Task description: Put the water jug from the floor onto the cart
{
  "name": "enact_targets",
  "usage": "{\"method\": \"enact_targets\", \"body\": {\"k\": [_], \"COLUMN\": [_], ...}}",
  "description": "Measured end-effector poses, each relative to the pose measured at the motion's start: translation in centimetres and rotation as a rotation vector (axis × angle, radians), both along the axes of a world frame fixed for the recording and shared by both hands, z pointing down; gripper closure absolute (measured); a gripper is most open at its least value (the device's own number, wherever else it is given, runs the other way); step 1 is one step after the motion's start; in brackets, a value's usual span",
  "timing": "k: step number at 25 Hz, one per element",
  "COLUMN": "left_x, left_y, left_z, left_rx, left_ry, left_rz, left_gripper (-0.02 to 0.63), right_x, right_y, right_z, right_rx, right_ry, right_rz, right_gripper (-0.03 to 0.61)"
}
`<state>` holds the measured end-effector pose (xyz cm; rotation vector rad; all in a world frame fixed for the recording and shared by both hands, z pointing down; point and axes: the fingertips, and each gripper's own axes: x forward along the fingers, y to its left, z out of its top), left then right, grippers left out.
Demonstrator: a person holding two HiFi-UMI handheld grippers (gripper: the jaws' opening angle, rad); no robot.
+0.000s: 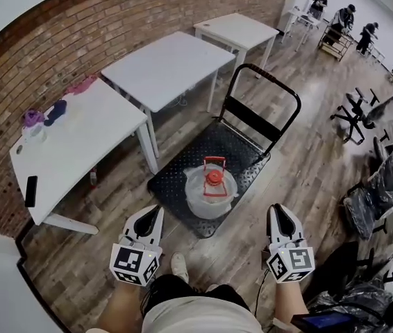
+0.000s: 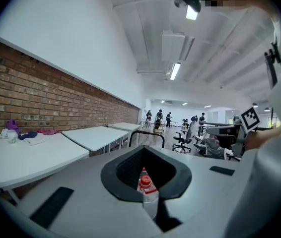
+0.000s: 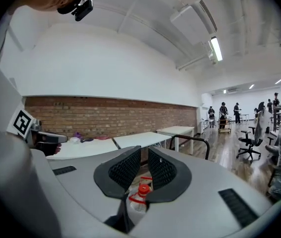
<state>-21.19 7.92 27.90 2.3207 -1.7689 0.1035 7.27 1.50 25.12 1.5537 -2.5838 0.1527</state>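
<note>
Grey left gripper (image 1: 156,211): jaw tips together, empty. Right gripper (image 1: 278,209): jaws a narrow slit apart, nothing between. Both hang above the wood floor (image 1: 307,165), clear of the water jug (image 1: 210,191). Jug has a red cap and stands upright on the black cart (image 1: 217,144) deck ahead. White tables (image 1: 169,64) sit left, by the brick wall (image 1: 78,26).

A red brick wall (image 1: 113,19) runs along a wooden plank floor (image 1: 307,165), with three white benches (image 1: 169,64) in a row beside it. Black office chairs (image 1: 356,113) stand opposite, and strip lights (image 2: 175,71) glow on the white ceiling (image 2: 145,24).
</note>
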Motion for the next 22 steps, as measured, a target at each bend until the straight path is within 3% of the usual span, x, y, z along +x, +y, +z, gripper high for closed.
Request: {"method": "enact_targets", "body": {"k": [11,17,22], "left_x": [9.2,10.5,9.9], "left_y": [8.6,12.4,13.8], "left_z": [-3.2,-3.8,-3.8], "left_rx": [0.023,0.011,0.013], "left_ry": [-0.019,-0.040,-0.026], "left_rz": [0.006,0.012,0.026], "left_gripper": [0.615,0.615,0.615], "right_x": [8.6,9.8,8.4], "right_y": [9.1,12.2,14.2], "right_z": [-2.1,-0.6,-1.4], "right_rx": [0.023,-0.043,-0.022], "right_ry": [-0.016,-0.028,0.009], "right_rz": [-0.004,-0.005,-0.022], "right_gripper": [0.574,0.575,0.577]}}
